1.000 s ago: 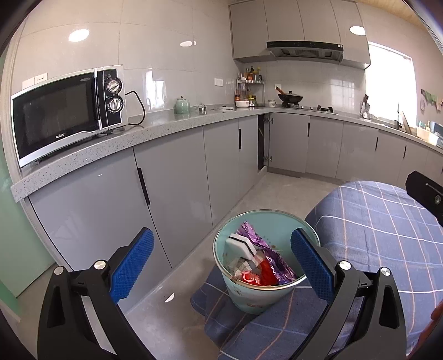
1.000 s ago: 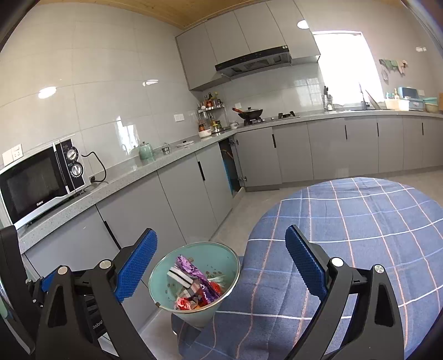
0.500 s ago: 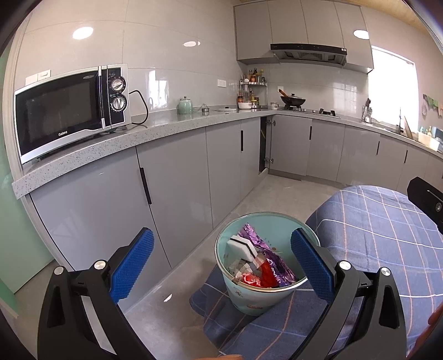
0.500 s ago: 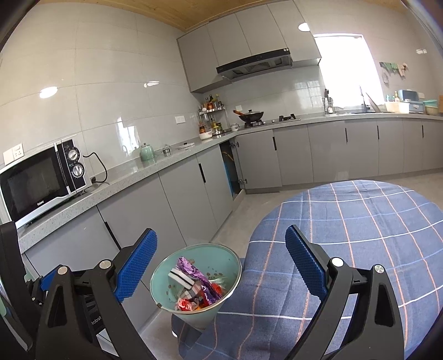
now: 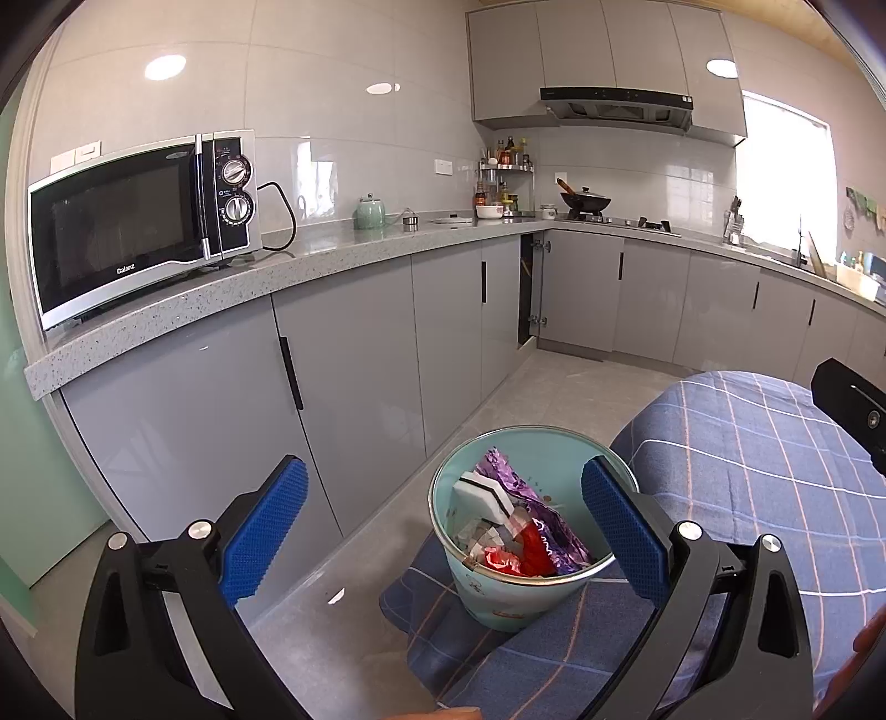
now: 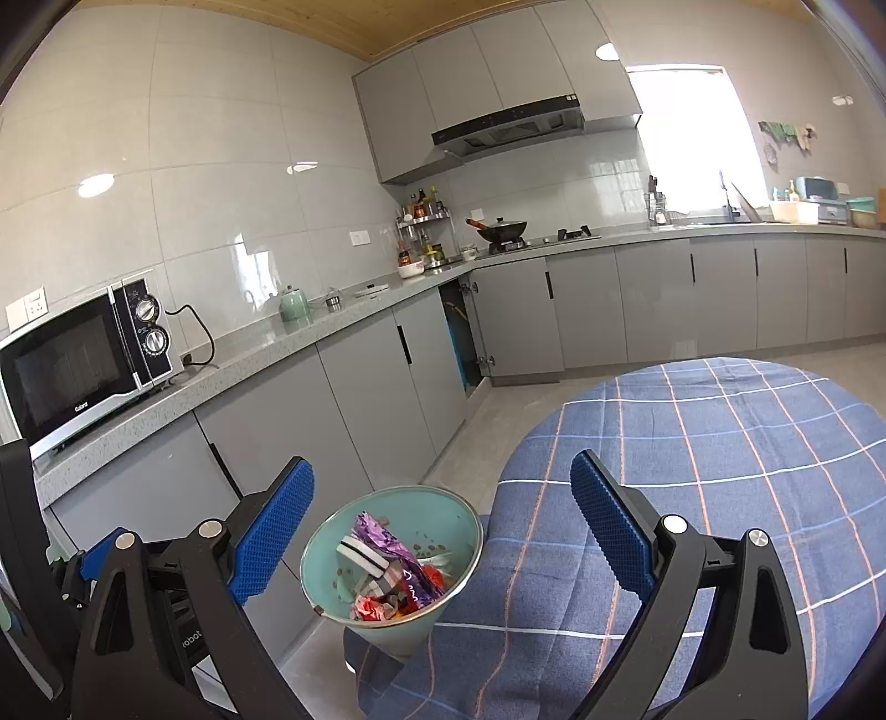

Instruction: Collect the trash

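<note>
Left gripper: jaws apart, empty.
Right gripper: jaws apart, empty.
Bin: wrappers inside, on checked cloth.

bin: smooth pale-green, metal-looking rim | wrapper: shiny purple foil, crinkled | tablecloth: matt blue checked cloth | gripper pads: blue dimpled rubbery, black matt plastic frames, metal screws | cupboards: glossy grey | worktop: speckled grey stone-like | wall tiles: glossy | ceiling: wood
</note>
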Available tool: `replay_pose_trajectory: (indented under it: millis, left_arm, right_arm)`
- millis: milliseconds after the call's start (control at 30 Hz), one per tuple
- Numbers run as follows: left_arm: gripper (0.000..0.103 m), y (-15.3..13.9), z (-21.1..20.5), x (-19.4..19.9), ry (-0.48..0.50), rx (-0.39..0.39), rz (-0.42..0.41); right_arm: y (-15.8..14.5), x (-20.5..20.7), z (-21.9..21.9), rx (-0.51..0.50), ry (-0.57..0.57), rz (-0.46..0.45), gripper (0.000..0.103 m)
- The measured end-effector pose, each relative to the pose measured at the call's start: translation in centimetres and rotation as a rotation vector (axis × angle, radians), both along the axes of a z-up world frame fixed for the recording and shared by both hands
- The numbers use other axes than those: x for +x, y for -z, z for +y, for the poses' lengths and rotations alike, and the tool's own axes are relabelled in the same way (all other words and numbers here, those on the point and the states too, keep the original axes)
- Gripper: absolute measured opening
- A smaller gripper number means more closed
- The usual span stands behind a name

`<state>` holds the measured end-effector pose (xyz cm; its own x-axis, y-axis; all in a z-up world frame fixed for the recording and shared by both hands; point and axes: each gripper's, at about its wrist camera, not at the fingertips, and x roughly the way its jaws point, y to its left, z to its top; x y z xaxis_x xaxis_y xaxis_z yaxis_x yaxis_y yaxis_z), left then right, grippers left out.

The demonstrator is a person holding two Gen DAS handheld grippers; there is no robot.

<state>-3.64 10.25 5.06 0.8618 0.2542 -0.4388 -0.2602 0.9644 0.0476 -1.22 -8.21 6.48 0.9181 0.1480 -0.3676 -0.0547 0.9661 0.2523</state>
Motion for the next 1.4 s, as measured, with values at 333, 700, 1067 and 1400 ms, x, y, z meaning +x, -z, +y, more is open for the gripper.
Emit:
replay_pose_trajectory:
  millis: [333,700,1067,1400]
  left_arm:
    - [0.097,-0.04,0.03,0.02,0.001,-0.001,0.002]
    - [0.097,-0.08,0.0,0.03,0.001,-0.003,0.001]
    - [0.097,-0.1,-0.12,0.09,0.001,-0.003,0.0]
    - [0.097,-0.23,-0.24,-0.16,0.007,-0.004,-0.009]
  right_arm:
    - [0.07,0.07,0.04,0.002,0.0,0.003,0.093]
    - [0.08,0.01,0.06,0.003,-0.001,0.006,0.093]
    - [0.07,-0.12,0.2,0.009,0.007,0.003,0.093]
    - [0.09,-0.34,0.0,0.016,0.016,-0.003,0.093]
